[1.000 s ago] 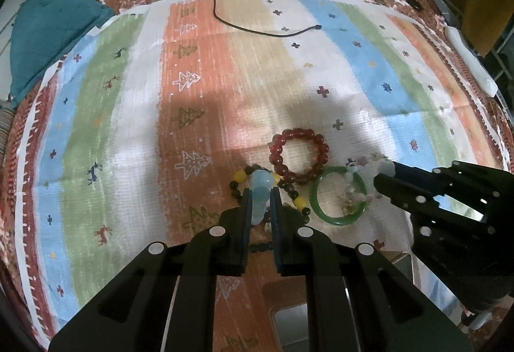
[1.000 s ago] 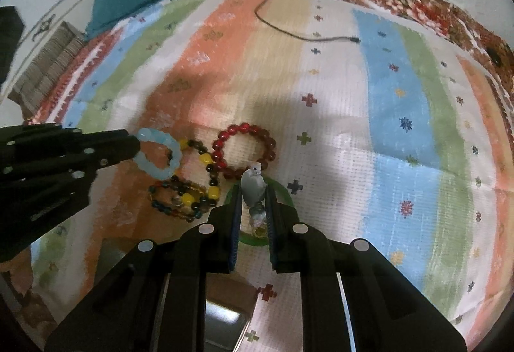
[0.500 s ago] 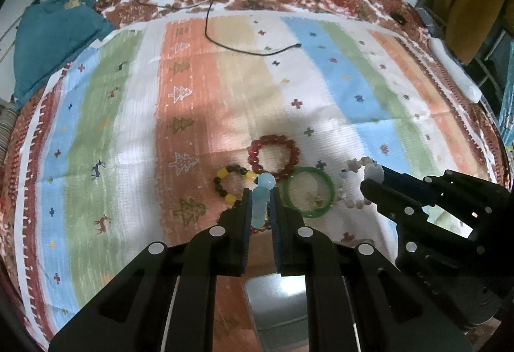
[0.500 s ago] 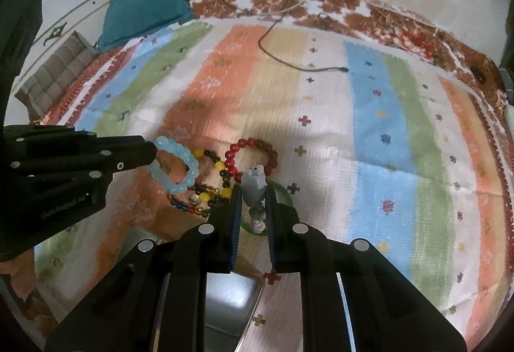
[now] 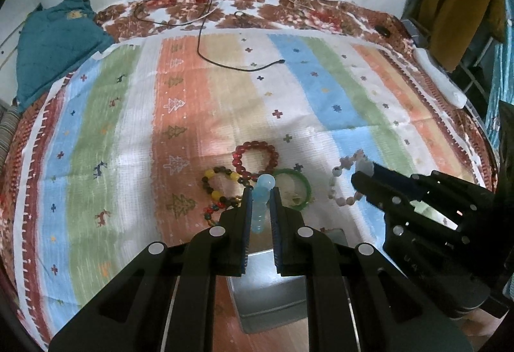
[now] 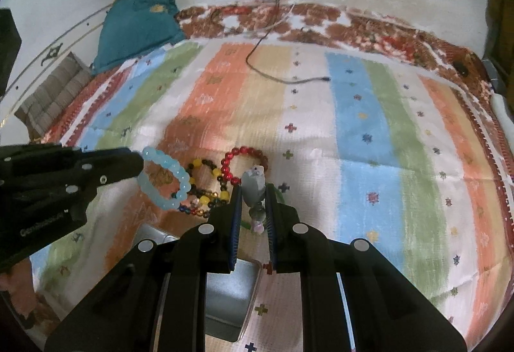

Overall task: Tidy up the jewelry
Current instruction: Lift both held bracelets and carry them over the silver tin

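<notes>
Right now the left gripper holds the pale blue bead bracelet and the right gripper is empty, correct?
Not quite. The left gripper does hold the pale blue bracelet, but the right gripper isn't empty: the right wrist view shows it shut on a pale pink bead bracelet.

Striped cloth (image 5: 321,88) over bed, red bracelet (image 5: 255,156), green bangle (image 5: 306,188), metal tin (image 5: 270,291), black cable (image 5: 225,63)

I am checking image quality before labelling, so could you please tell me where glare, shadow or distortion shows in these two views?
Left wrist view: fisheye bends the striped cloth; glare washes the open metal tin; a soft shadow sits beside the red bead bracelet. Right wrist view: the same bending, black corners, and the pale blue bead bracelet reads sharp in the left gripper; the tin's floor is evenly grey.
</notes>
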Tool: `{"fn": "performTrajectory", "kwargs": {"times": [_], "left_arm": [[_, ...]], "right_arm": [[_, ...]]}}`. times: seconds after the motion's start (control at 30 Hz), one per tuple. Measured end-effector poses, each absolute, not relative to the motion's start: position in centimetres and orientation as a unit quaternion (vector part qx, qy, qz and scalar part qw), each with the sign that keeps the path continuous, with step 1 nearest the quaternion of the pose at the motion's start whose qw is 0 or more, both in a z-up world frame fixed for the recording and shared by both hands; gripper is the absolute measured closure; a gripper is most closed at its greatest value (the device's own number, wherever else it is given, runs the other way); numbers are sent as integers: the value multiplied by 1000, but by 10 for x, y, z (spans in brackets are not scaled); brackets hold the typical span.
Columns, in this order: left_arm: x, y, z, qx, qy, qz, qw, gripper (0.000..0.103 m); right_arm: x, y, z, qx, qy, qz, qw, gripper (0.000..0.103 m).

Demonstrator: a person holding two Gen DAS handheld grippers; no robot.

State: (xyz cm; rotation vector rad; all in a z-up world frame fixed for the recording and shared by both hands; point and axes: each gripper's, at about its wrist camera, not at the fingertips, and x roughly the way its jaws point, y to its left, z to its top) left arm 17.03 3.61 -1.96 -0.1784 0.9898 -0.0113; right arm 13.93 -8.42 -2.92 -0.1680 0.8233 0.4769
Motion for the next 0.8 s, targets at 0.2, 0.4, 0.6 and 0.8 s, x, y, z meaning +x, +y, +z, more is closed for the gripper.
{"fn": "performTrajectory", "kwargs": {"times": [0.2,0.4,0.6,0.8], "left_arm": [[156,32,-14,-87,463,-11,882,92],[144,29,-10,-89,457,-13,885,92],[130,24,-9,-79,453,-9,888,92],[115,22,-4,-88,444,-18,891,92]], "right_arm": [[128,-87,-23,-79,387,234,888,88],[113,-87,-21,-89,379,239,889,88],[95,-86,-17,-99,365,242,894,88],[83,-89,-17,-96,367,253,890,88]]}}
